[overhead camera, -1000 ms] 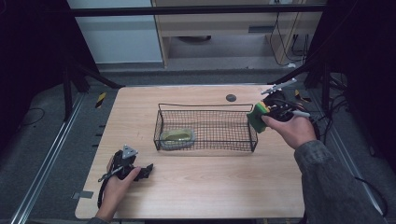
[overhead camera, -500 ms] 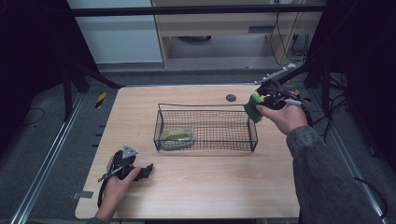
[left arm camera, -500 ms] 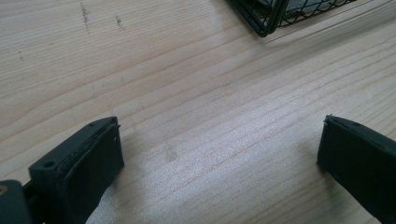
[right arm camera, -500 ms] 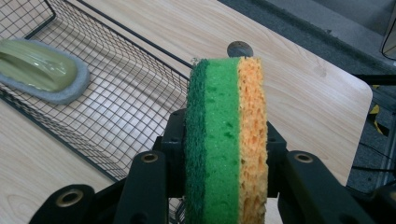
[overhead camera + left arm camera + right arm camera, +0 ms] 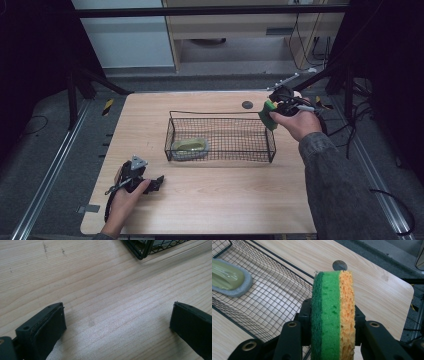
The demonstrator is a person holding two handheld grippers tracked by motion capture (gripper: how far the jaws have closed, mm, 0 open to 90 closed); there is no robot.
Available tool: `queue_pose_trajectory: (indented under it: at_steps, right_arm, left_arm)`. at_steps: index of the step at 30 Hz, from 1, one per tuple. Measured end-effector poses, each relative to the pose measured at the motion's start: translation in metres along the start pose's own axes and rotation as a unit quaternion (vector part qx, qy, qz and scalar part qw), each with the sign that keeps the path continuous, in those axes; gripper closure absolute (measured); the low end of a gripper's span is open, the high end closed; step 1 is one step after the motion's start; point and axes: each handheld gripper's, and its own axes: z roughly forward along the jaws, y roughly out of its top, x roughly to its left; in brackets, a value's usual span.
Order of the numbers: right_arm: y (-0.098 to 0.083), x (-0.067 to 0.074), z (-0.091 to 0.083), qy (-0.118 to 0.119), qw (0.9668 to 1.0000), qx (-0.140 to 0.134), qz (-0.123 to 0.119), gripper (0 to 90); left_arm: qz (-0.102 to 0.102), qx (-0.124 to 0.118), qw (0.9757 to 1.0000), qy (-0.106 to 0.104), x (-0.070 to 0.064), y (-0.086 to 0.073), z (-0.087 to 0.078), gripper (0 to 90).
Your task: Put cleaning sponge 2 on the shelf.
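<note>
My right gripper is shut on a green and orange sponge, held on edge between its jaws. It hovers at the right end of a black wire basket, over the far right corner. Inside the basket, at its left end, lies a pale green scrubber with a grey pad. That scrubber shows at the upper left of the right gripper view. My left gripper rests on the table near the front left, its jaws wide apart with only bare wood between them.
A small dark round disc lies on the table behind the basket. The light wooden table has open surface in front of the basket. Cables hang off the right edge, and a dark frame stands around the table.
My right hand has carried the sponge toward the back and slightly left along the basket's right end. The left gripper has stayed where it was.
</note>
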Motion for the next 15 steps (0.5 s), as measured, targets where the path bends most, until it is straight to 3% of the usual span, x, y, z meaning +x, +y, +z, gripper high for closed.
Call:
queue_pose_trajectory:
  at_steps: [15]
  right_arm:
    - [0.006,0.004,0.025,-0.001,0.9998,0.016,-0.015,64.6]
  left_arm:
    - [0.001,0.0,1.0,-0.001,0.0,0.0,0.0,0.0]
